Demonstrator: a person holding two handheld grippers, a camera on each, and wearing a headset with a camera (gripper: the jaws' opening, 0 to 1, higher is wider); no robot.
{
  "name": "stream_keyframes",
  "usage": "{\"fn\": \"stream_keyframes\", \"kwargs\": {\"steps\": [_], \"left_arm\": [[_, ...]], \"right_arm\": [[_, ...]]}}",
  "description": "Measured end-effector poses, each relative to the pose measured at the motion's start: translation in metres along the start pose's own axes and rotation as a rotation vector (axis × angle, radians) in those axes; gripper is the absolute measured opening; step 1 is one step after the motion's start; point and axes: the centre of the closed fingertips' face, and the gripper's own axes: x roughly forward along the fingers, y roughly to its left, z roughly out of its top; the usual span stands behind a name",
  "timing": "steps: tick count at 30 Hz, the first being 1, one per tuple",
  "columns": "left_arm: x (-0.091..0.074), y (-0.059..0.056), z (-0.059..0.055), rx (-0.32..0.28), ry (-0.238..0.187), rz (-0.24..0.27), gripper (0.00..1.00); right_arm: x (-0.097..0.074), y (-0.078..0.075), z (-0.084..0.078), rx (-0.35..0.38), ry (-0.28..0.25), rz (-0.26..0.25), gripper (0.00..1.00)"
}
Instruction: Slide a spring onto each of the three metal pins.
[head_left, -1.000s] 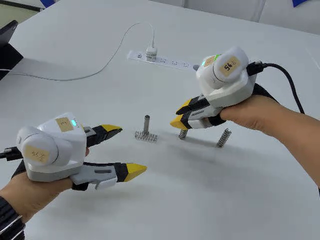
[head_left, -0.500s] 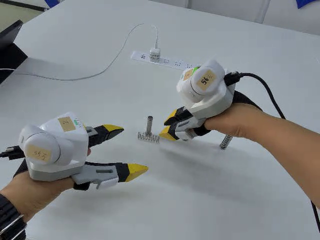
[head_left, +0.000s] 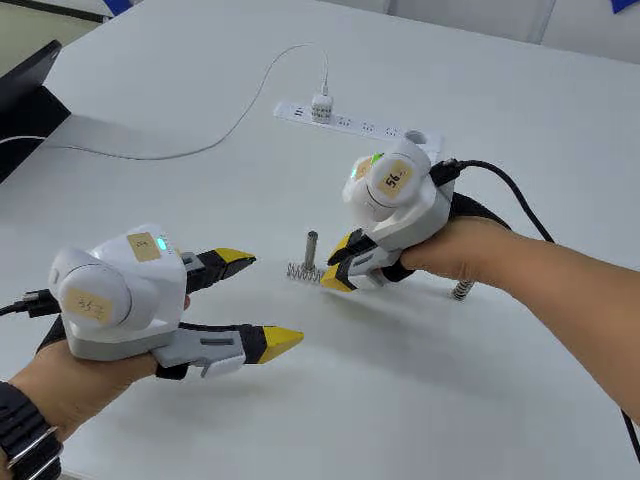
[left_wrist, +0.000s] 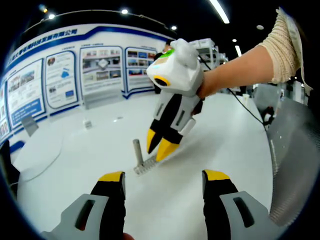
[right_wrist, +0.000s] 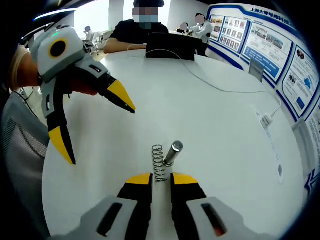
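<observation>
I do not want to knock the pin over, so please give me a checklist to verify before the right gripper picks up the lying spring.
1. Pin stands upright: ok.
2. Spring lies flat beside the pin's foot: ok.
3. Right gripper lined up with the spring, jaws a little apart: ok.
4. Spring gripped: not ok, it lies on the table.
5. Left gripper open, away from the pin: ok.
6. Other pins loaded: cannot tell; a second spring shows, half hidden.
</observation>
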Motion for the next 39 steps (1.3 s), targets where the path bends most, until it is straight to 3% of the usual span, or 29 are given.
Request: {"fn": "stream_keyframes", "kwargs": {"steps": [22, 39], "left_arm": [[-0.002, 0.004, -0.003, -0.002, 0.004, 0.007, 0.62], [0.000, -0.004, -0.002, 0.011, 0.008, -0.009, 0.61]], "right_arm": [[0.010, 0.006, -0.007, 0.043, 0.036, 0.045, 0.12], [-0.015, 0.022, -0.002, -0.032, 0.029, 0.062, 0.11]]}}
